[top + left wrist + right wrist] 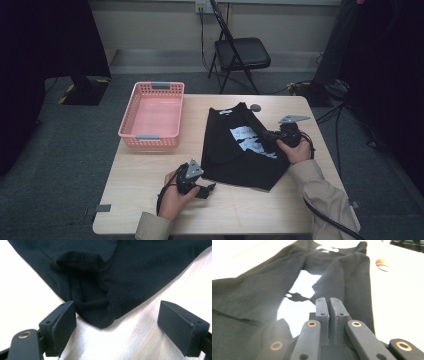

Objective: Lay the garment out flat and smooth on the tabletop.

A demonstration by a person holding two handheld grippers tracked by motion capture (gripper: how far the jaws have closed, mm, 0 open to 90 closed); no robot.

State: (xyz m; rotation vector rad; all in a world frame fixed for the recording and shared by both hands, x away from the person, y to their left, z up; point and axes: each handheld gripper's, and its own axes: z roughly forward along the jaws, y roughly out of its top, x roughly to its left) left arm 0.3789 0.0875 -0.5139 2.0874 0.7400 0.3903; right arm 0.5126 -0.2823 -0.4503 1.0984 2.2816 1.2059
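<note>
Shirt [240, 150], black with a pale print, lying partly folded on the table [150, 200], right of centre, sleeves turned inward over the chest. Running lengthwise away from the near edge, collar and label pointing toward the far edge, hem toward the person. Resting just right of a pink basket [152, 115], well clear of it. Lying near a small round disc [255, 107] beyond the collar. Facing a folding chair [240, 55] past the table. Sitting at the near left corner of the hem, left gripper [117, 320] with jaws spread wide, cloth corner between them, pads not pressing. Hovering over the right side of the shirt, right gripper [329, 312] with jaws pressed together, nothing visibly caught between them.
</note>
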